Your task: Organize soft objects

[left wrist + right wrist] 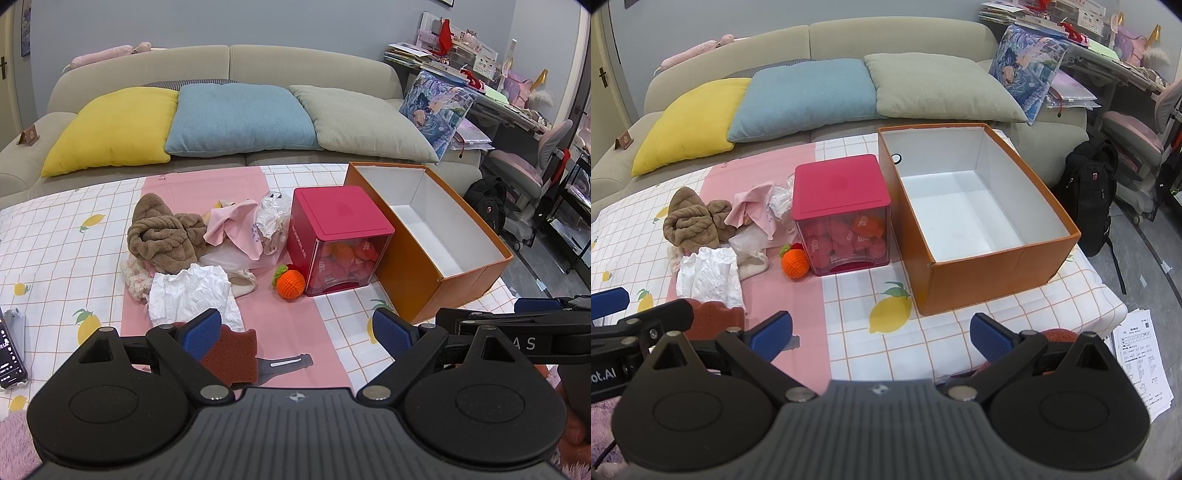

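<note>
Soft pile (177,243) left-centre on cloth (55,236): brown towel (162,229), white rag (192,295), pink garment (236,225), sponge (229,354) nearest. All look light, limp, non-fragile; pinch bunched fold, sponge by edge. Knit orange (290,282) beside red cube (340,240); cube lidded, holds red plush pieces. Orange box (979,266) at right, empty. Left gripper (295,332) and right gripper (881,334): fingers spread, holding nothing.
</note>
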